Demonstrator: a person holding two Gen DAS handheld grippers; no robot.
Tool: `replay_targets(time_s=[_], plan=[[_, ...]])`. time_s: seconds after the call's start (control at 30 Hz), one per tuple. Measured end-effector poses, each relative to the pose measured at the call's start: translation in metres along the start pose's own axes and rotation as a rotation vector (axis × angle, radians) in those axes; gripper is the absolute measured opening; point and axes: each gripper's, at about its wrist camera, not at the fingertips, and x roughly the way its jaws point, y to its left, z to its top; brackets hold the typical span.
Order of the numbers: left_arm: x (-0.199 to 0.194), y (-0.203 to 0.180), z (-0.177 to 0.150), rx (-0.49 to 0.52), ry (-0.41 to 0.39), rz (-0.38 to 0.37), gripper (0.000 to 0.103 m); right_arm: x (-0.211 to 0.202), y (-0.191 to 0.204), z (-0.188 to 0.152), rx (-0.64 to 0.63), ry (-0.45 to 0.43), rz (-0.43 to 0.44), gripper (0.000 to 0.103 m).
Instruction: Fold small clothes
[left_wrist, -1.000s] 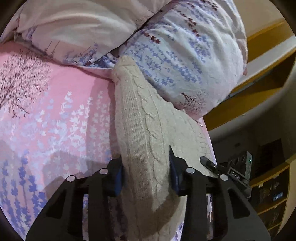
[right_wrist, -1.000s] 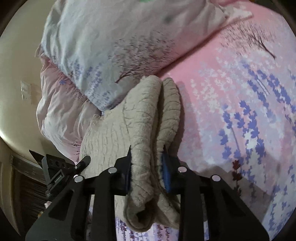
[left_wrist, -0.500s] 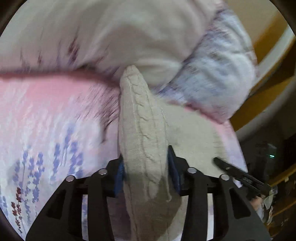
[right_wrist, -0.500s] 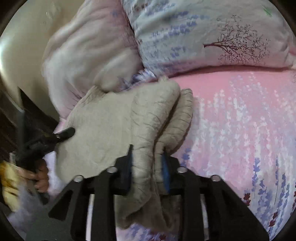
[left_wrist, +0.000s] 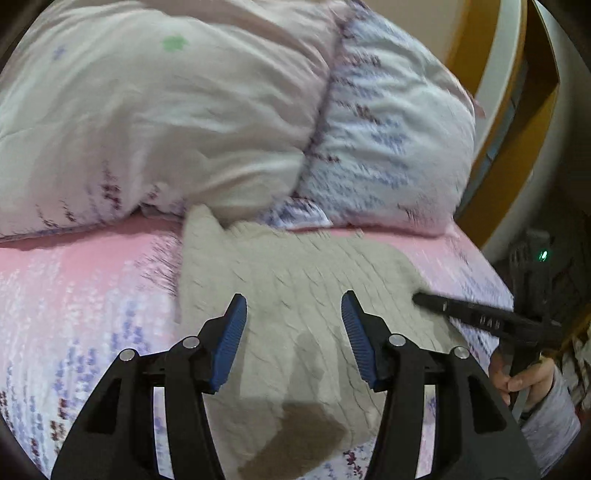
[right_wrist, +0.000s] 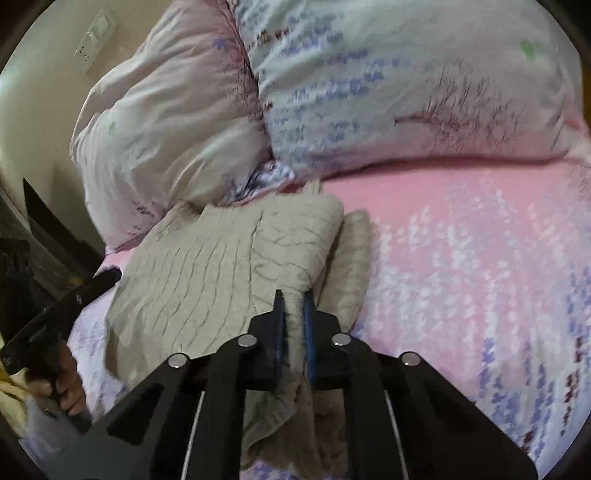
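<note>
Beige knit (left_wrist: 295, 295) is laid on the pink bedsheet (left_wrist: 74, 295) near the pillows, left gripper (left_wrist: 293, 314) spread wide and empty, right gripper (right_wrist: 293, 314) clamped on its near fold, probably to align layers.

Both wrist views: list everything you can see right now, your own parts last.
knit garment: one, beige, lying on the bedsheet near the pillows, one edge pinched up.
bedsheet: one, pink with lavender print, under the garment.
pillows: two, pale floral, behind the garment.
wall socket: one, white, upper left of right wrist view.
left gripper: black with blue pads, jaws open above the garment.
right gripper: black, jaws shut on a garment fold.
hand: one, holding the right gripper's handle.
</note>
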Motion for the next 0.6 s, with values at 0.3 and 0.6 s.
replay_targets(time_s=[0.3, 0.6], plan=[[0.020, -0.017, -0.017, 0.082, 0.047, 0.061, 0.058, -0.001, -0.003, -0.001, 0.018, -0.007, -0.126, 0.028], [0.024, -0.017, -0.020, 0.074, 0.054, 0.090, 0.060, -0.028, 0.058, -0.046, -0.257, -0.023, -0.100, 0.026]])
